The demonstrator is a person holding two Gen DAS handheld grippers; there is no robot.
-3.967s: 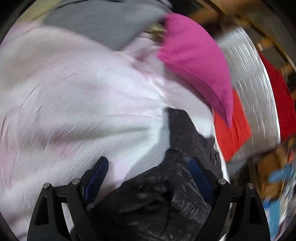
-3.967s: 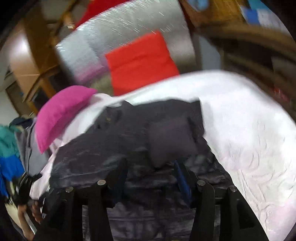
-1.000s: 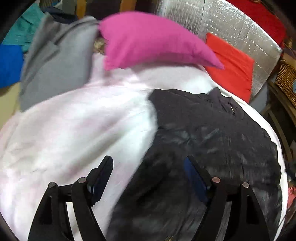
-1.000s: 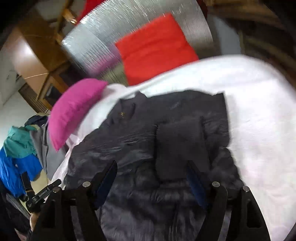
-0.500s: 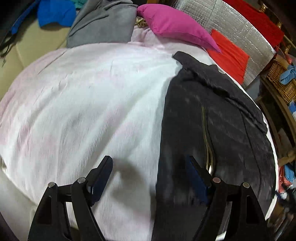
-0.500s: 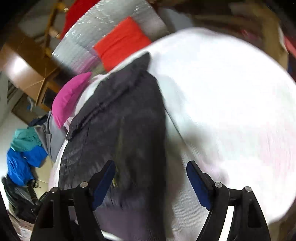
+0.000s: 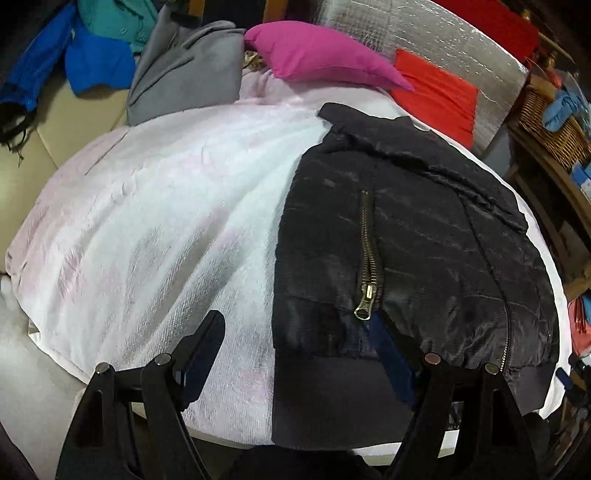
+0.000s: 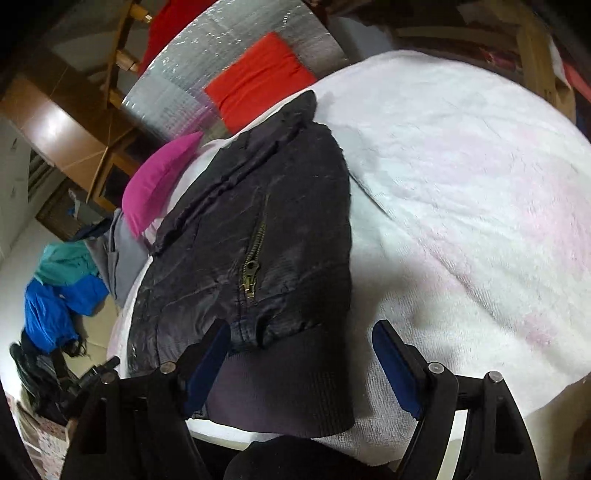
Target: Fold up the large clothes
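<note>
A black puffer jacket (image 7: 424,240) lies folded into a long strip on the white and pink fleece blanket (image 7: 166,221), with a brass pocket zipper (image 7: 367,258) facing up. Its ribbed hem (image 7: 332,398) is at the near edge of the bed. My left gripper (image 7: 295,343) stands open over the hem's left corner, one finger over the blanket and one over the jacket. In the right wrist view the same jacket (image 8: 258,221) runs away from me. My right gripper (image 8: 303,354) is open above the hem's (image 8: 288,387) right corner. Neither gripper holds any cloth.
At the head of the bed sit a magenta pillow (image 7: 321,55), a red cushion (image 7: 439,96) and a silver foil mat (image 7: 443,33). A grey garment (image 7: 184,74) and blue clothes (image 7: 92,62) are piled at the far left. A wicker basket (image 7: 550,118) stands at the right.
Both grippers have drawn back from over the jacket's middle to its hem at the near bed edge, the left towards the left corner and the right towards the right. Both stayed open.
</note>
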